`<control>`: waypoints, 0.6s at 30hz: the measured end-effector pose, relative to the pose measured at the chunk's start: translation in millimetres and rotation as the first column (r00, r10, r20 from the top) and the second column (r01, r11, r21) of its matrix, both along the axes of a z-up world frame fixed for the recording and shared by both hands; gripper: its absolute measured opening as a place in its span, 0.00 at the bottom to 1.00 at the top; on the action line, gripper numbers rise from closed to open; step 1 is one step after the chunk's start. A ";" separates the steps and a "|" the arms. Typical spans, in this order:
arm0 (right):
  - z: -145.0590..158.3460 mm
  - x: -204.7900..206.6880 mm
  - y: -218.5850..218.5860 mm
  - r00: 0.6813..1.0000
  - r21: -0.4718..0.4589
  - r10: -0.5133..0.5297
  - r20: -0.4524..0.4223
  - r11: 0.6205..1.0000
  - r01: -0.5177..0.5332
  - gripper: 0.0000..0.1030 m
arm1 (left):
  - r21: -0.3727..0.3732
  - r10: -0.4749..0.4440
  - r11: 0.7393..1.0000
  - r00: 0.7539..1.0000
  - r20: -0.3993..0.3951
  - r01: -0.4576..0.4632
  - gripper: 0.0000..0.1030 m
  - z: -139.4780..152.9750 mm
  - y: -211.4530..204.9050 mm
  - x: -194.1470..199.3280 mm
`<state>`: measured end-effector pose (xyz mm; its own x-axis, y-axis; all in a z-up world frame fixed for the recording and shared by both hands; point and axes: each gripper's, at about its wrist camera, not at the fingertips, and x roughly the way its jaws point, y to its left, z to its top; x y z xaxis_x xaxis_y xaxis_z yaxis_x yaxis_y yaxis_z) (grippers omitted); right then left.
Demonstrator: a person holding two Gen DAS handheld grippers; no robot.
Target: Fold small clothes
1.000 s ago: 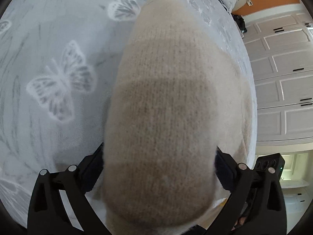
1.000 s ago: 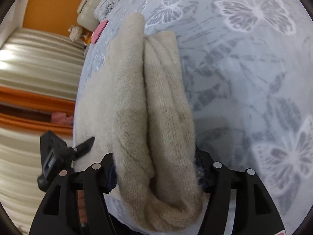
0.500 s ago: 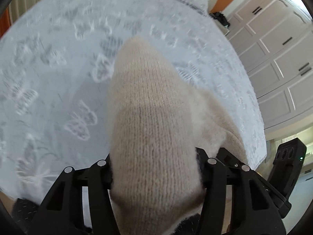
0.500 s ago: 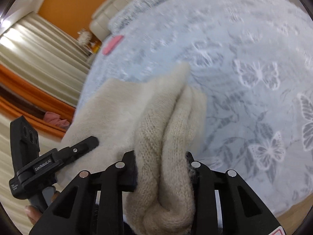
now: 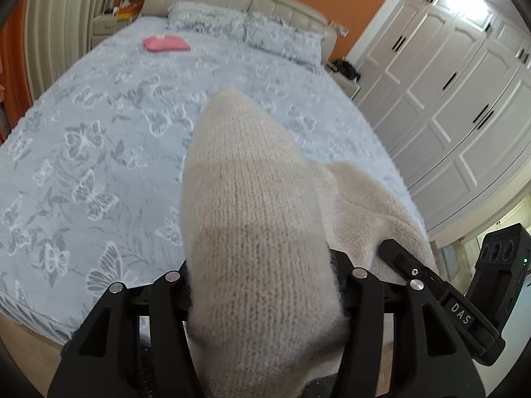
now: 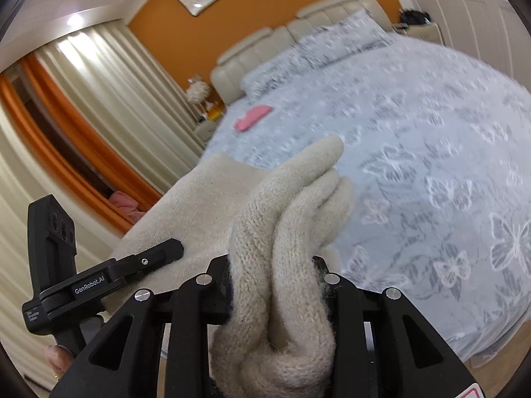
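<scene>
A cream knitted garment (image 5: pixel 252 219) is held up off the bed between both grippers. My left gripper (image 5: pixel 262 282) is shut on one bunched end of it; the knit covers the fingertips. My right gripper (image 6: pixel 272 282) is shut on the other end (image 6: pixel 292 219), folded into thick ridges. The cloth spans between the two grippers, above the near edge of the bed. The right gripper shows at the right of the left wrist view (image 5: pixel 441 298), and the left gripper at the left of the right wrist view (image 6: pixel 109 275).
The bed (image 5: pixel 99 139) has a pale blue cover with butterflies. A pink folded item (image 5: pixel 166 43) lies near the pillows (image 5: pixel 245 26). White wardrobes (image 5: pixel 458 99) stand to the right, curtains (image 6: pixel 99 99) to the left, and an orange wall behind the headboard.
Both grippers have lifted and tilted up with the cream garment, from looking down at the bed cover to looking across the bed toward the headboard. Both grips have held.
</scene>
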<state>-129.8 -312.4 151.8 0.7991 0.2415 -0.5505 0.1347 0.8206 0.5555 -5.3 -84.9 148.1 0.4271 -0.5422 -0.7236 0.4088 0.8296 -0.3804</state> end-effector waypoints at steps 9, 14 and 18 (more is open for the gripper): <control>86.8 -0.1 38.8 0.982 -0.093 0.068 0.178 0.994 -0.052 0.26 | -0.074 0.025 0.997 0.985 0.173 -0.012 0.51 83.9 43.3 -12.0; 126.7 17.0 57.8 0.959 -0.126 0.100 0.264 0.990 -0.069 0.26 | -0.111 0.045 0.994 0.968 0.246 -0.018 0.52 121.3 67.2 1.2; 151.8 35.8 74.5 0.937 -0.166 0.133 0.322 0.983 -0.082 0.26 | -0.152 0.073 0.988 0.946 0.315 -0.026 0.52 144.8 88.8 16.0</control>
<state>-94.0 -237.9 303.6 0.9156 0.2722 -0.2959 -0.1292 0.8961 0.4245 10.7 4.0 292.8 0.6514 -0.6024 -0.4613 0.4879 0.7981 -0.3535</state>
